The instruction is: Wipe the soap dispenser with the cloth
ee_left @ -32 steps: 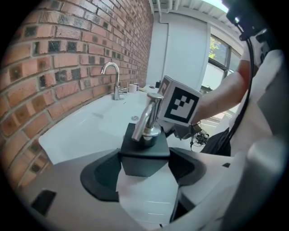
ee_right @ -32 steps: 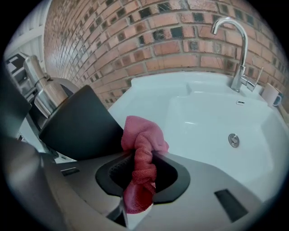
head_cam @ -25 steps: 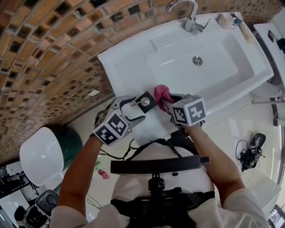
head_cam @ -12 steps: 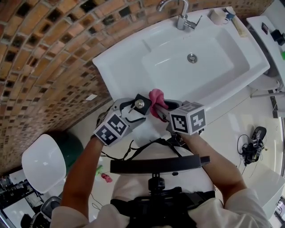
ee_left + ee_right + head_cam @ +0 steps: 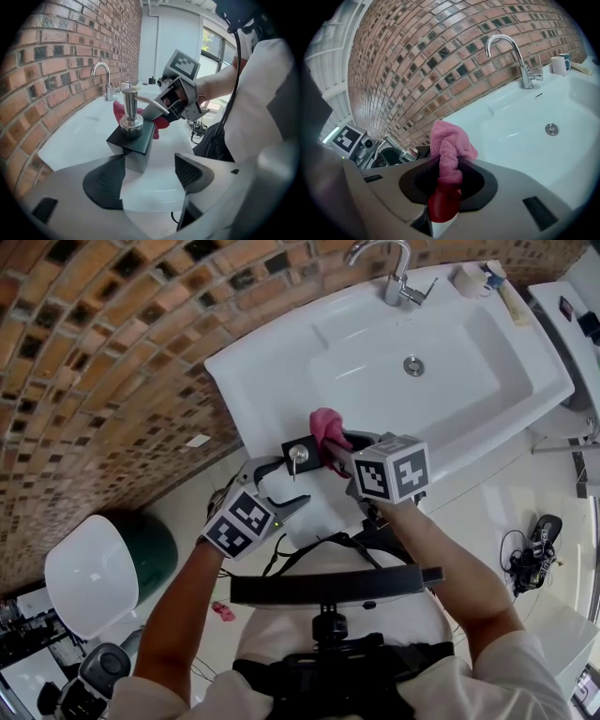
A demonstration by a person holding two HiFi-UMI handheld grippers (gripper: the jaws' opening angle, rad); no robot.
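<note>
Soap dispenser (image 5: pixel 132 140), a black square block with a chrome pump (image 5: pixel 130 108) on top, stands on the white rim of the sink (image 5: pixel 246 381) at its front left corner, close to the brick wall (image 5: pixel 103 362). Your left gripper (image 5: pixel 150 171) has its jaws spread wide around the near end of the block: the left pad sits against the near corner, while the right pad stands clear of it with bare white rim between them. Your right gripper (image 5: pixel 449 176) has its jaws closed on the pink cloth (image 5: pixel 449 145), which bunches up out of the tips. From the left gripper view, the cloth sits just behind the pump on the far side of the block; you cannot tell whether it presses on it. The faucet (image 5: pixel 398 268) is well apart, at the far edge of the basin.
</note>
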